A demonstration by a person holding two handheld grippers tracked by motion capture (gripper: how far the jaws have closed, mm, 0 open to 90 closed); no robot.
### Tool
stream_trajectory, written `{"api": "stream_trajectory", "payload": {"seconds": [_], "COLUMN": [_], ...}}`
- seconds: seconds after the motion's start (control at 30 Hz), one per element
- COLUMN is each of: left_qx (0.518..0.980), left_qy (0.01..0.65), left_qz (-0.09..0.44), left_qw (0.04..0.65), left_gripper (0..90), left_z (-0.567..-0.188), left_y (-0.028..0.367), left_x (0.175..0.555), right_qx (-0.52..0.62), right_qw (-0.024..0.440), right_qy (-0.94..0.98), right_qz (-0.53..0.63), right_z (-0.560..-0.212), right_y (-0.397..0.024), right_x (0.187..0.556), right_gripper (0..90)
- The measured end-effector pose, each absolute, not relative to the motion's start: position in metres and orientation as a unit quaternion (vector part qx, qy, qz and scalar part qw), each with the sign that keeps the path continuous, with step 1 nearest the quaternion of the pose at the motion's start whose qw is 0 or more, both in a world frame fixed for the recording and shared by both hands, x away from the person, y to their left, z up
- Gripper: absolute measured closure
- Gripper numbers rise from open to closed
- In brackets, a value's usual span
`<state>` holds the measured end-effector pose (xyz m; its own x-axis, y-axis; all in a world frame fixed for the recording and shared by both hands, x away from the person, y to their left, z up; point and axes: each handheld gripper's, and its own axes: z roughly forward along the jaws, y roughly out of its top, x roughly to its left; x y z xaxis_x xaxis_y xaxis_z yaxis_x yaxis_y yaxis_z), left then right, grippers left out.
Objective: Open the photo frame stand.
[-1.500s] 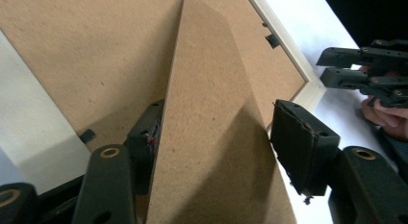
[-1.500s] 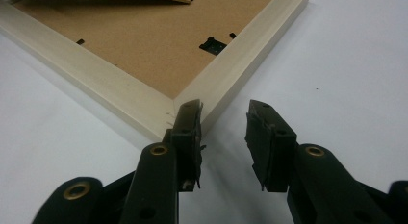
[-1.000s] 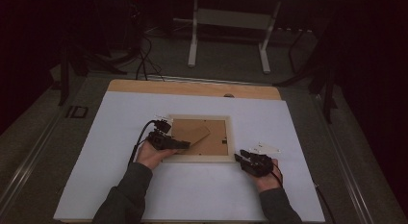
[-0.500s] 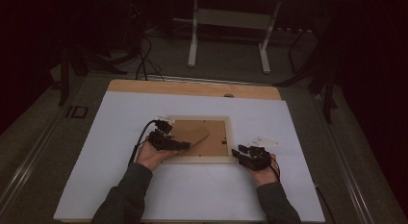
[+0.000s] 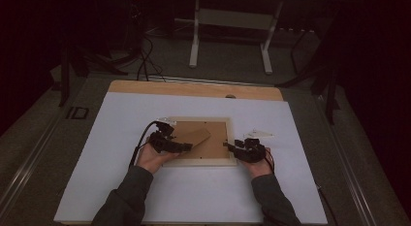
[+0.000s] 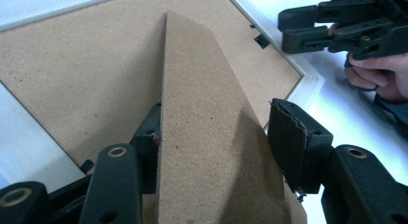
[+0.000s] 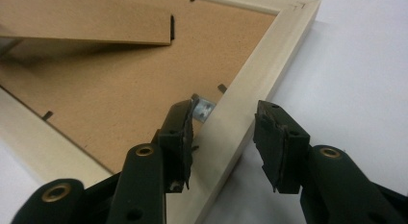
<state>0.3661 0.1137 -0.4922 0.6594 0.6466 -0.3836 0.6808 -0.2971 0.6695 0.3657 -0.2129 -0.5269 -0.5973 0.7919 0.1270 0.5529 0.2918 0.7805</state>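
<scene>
A pale wooden picture frame (image 5: 203, 161) lies face down on the white table, its brown backing board (image 5: 218, 144) up. A brown stand (image 5: 197, 135) hinged to the backing is tilted up. My left gripper (image 5: 186, 147) sits over it. In the left gripper view the stand (image 6: 207, 113) runs between the jaws of that gripper (image 6: 214, 137), over the left pad and under the right one, with the jaws wide. My right gripper (image 7: 221, 132) straddles the frame's right rail (image 7: 260, 80). Its jaws have just been opening and the pads stand off the wood, the left one beside a small metal tab (image 7: 204, 108).
The white table top (image 5: 194, 197) reaches a wooden strip (image 5: 194, 88) at its far edge. A small white scrap (image 5: 259, 134) lies just right of the frame. Desk legs and cables stand on the dark floor beyond.
My right gripper has moved left from beside the frame onto its right rail. The left gripper and the stand have stayed put.
</scene>
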Motion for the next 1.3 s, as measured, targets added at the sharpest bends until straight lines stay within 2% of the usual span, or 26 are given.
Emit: {"api": "stream_trajectory", "payload": {"seconds": [0.23, 0.63, 1.03, 1.3], "left_qx": [0.812, 0.818, 0.822, 0.823], "left_qy": [0.396, 0.381, 0.357, 0.339], "left_qz": [0.001, 0.023, 0.053, 0.073], "left_qw": [0.429, 0.431, 0.441, 0.45], "left_gripper": [45.6, 45.6, 45.6, 45.7], "left_z": [-0.488, -0.483, -0.477, -0.472], "left_y": [0.112, 0.109, 0.106, 0.104], "left_x": [0.361, 0.355, 0.346, 0.339], "right_qx": [0.43, 0.428, 0.452, 0.461], "right_qw": [0.143, 0.124, 0.088, 0.066], "right_qy": [0.788, 0.796, 0.782, 0.771], "right_qz": [0.417, 0.409, 0.42, 0.435], "right_z": [-0.523, -0.518, -0.519, -0.517], "right_y": [-0.211, -0.208, -0.209, -0.21], "right_x": [0.373, 0.386, 0.398, 0.403], "right_gripper": [53.8, 41.4, 31.9, 30.6]}}
